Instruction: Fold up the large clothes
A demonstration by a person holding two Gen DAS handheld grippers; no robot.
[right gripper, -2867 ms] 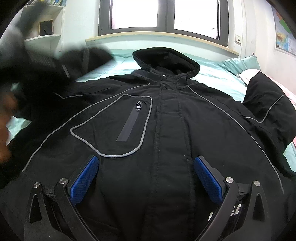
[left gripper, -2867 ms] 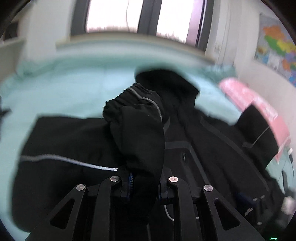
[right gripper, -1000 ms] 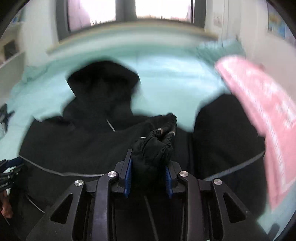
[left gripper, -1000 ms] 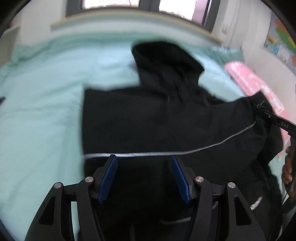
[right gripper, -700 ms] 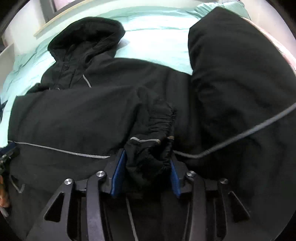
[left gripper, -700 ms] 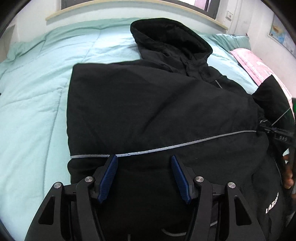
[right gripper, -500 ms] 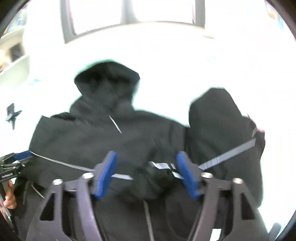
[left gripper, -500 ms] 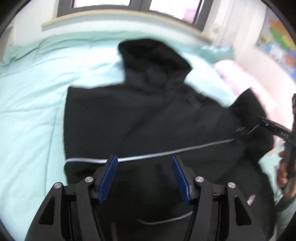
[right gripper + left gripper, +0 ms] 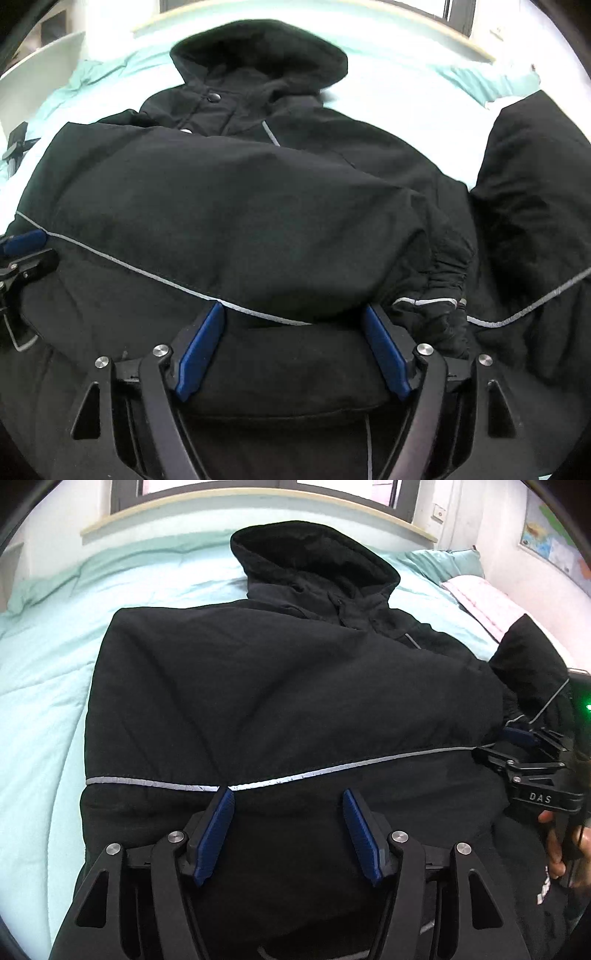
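A black hooded jacket (image 9: 277, 686) lies face up on the teal bed (image 9: 44, 664), hood (image 9: 314, 554) toward the window. One sleeve is folded across the chest, and its grey stripe (image 9: 332, 766) runs across it. Its gathered cuff (image 9: 443, 295) rests just right of my right gripper (image 9: 293, 314), which stands open over the jacket with nothing between the pads. My left gripper (image 9: 288, 797) is open too, low over the folded sleeve near the stripe. The other sleeve (image 9: 535, 203) lies out to the right. The right gripper (image 9: 524, 753) and a hand (image 9: 557, 853) show in the left wrist view.
A pink blanket (image 9: 480, 602) and a teal pillow (image 9: 450, 559) lie at the bed's far right. The window sill (image 9: 258, 498) runs behind the hood. A small black stand (image 9: 16, 144) sits on the bed at the left. Bare teal quilt spreads left of the jacket.
My right gripper has opened and let go of the sleeve cuff, which now lies on the jacket. Both grippers have sunk closer to the jacket.
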